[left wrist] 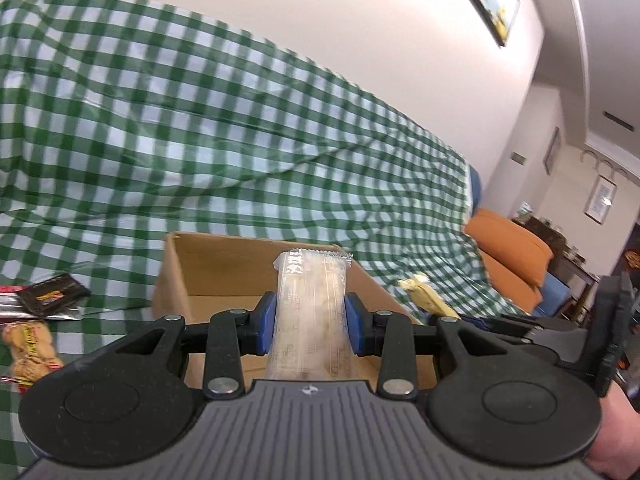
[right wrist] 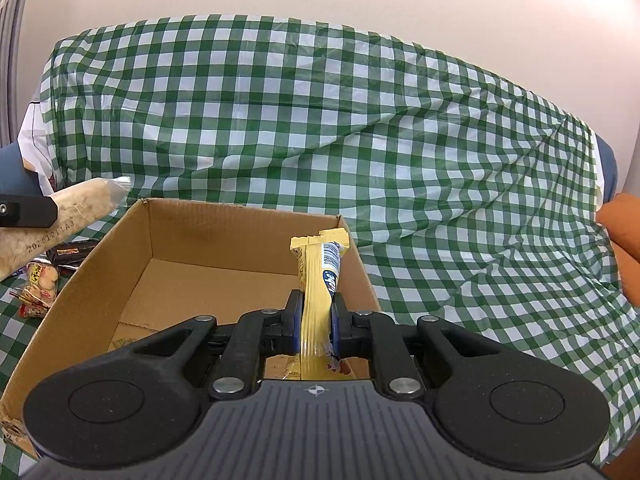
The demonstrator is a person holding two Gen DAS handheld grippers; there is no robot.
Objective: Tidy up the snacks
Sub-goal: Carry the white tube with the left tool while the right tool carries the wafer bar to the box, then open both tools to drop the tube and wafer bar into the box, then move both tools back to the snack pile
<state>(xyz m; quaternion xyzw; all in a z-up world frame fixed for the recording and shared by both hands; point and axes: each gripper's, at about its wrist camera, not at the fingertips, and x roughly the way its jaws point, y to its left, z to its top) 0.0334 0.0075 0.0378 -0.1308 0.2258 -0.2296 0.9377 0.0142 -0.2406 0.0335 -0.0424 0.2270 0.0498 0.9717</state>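
Note:
My left gripper (left wrist: pixel 310 328) is shut on a long clear snack pack (left wrist: pixel 310 312) with pale contents, held above the open cardboard box (left wrist: pixel 180 276). The same clear pack (right wrist: pixel 68 210) shows at the left edge of the right wrist view, over the box's left wall. My right gripper (right wrist: pixel 316 326) is shut on a yellow wrapped snack bar (right wrist: pixel 318 280), which stands upright above the near right part of the cardboard box (right wrist: pixel 224 264). The yellow bar (left wrist: pixel 426 294) and the right gripper's black frame also appear at the right of the left wrist view.
Loose snacks lie on the green checked cloth (right wrist: pixel 440 200) left of the box: a dark wrapper (left wrist: pixel 52 292), a tan packet (left wrist: pixel 30 350) and a red-edged packet (right wrist: pixel 40 284). An orange cushion (left wrist: pixel 512 256) lies at the right. A person's wrist (left wrist: pixel 612 436) shows at the lower right.

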